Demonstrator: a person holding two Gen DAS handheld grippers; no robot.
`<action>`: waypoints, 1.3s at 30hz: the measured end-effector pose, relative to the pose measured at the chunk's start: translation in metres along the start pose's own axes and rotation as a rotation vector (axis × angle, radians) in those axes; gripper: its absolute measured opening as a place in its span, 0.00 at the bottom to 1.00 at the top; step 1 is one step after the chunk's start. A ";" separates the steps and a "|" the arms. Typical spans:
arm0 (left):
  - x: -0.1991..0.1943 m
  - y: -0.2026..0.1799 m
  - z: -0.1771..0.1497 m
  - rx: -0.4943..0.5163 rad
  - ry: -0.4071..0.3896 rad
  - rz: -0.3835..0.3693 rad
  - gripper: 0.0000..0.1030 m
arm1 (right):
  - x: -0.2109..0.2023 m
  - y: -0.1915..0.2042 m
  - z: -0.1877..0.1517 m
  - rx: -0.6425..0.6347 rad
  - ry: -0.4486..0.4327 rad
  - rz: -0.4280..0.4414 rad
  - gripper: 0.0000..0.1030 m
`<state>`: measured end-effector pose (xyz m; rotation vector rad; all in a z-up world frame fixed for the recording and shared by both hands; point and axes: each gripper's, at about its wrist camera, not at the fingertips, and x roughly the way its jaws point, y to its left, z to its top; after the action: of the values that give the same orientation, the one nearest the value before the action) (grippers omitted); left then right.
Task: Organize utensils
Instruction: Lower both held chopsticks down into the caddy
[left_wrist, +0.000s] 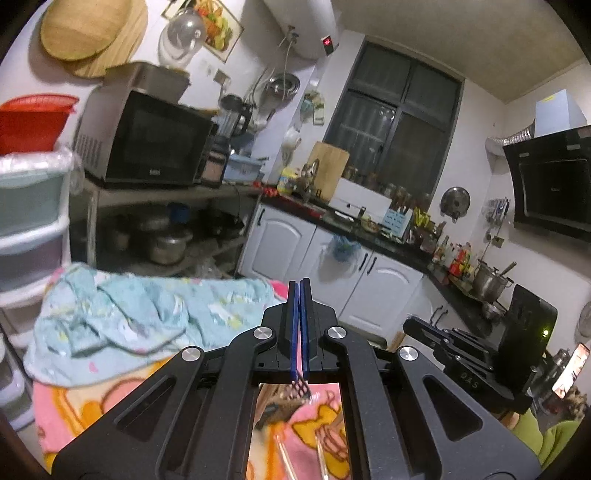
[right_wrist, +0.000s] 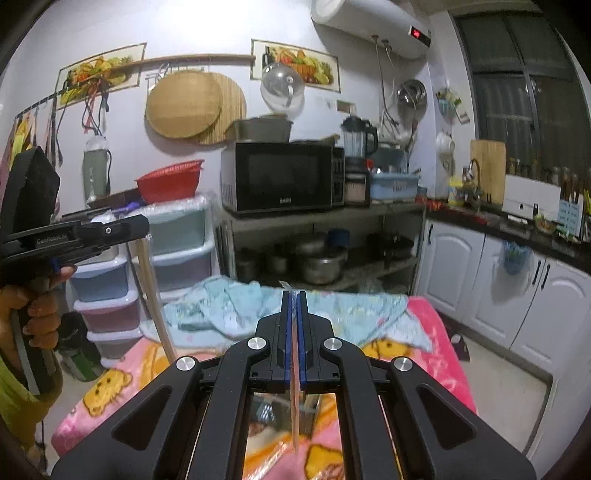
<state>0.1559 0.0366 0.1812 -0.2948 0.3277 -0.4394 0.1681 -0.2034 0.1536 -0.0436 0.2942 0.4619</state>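
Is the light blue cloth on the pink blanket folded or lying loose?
Loose. The light blue cloth lies crumpled in irregular wrinkles across the pink blanket, without any neat folded edges.

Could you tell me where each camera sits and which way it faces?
Left wrist: on the left hand-held gripper, shut, facing the window corner; the right hand-held gripper shows at right.
Right wrist: on the right one, shut on a thin stick, facing the shelf wall; the left hand shows at left.
Shared: the microwave, the blue cloth.
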 end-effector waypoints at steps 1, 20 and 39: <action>0.000 0.000 0.004 0.002 -0.009 0.002 0.00 | 0.000 0.000 0.003 -0.003 -0.005 0.001 0.03; 0.013 -0.006 0.042 0.059 -0.109 0.052 0.00 | 0.009 0.002 0.063 -0.054 -0.163 0.007 0.03; 0.066 0.027 0.008 0.037 -0.059 0.069 0.00 | 0.076 -0.006 0.035 -0.018 -0.049 -0.003 0.03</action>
<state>0.2252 0.0307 0.1630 -0.2592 0.2706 -0.3672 0.2448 -0.1720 0.1654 -0.0507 0.2421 0.4617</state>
